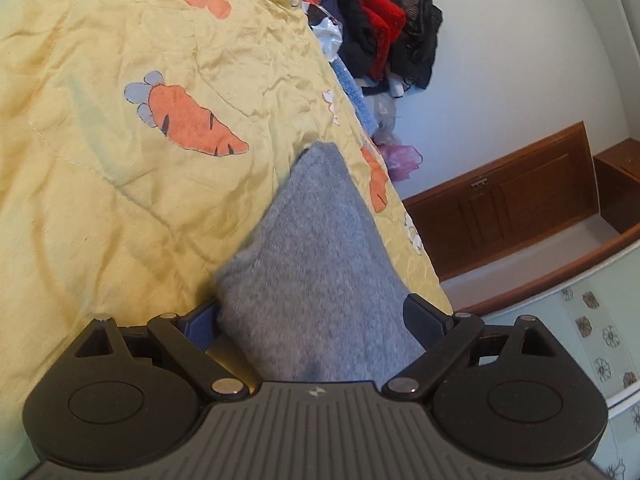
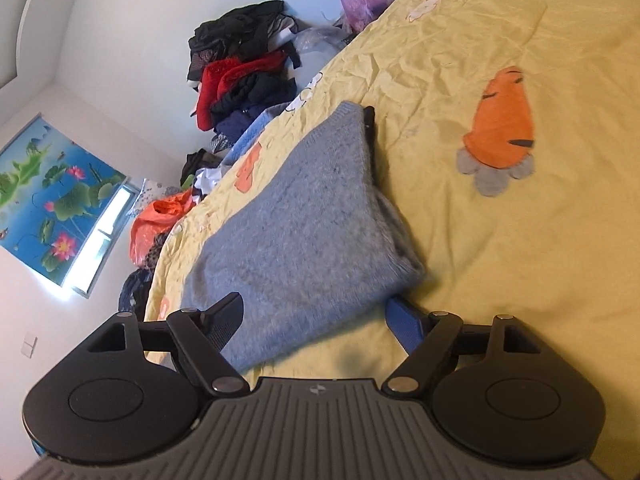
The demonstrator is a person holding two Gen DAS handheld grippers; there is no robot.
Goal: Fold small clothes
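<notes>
Grey knitted garment (image 1: 316,264) lies folded on the yellow bedspread (image 1: 120,200), near the bed's edge. Left tongs (image 1: 316,320) stand wide, knit between the fingers, pads not seen pressing. Right tongs (image 2: 316,320) likewise spread, straddling one end of the garment (image 2: 304,232); nothing gripped. Judgement: the fold appears laid and the step in hand is release. Recommend drawing both tongs straight back, level and clear of the fuzzy knit, so neither pad snags and drags the layers apart.
</notes>
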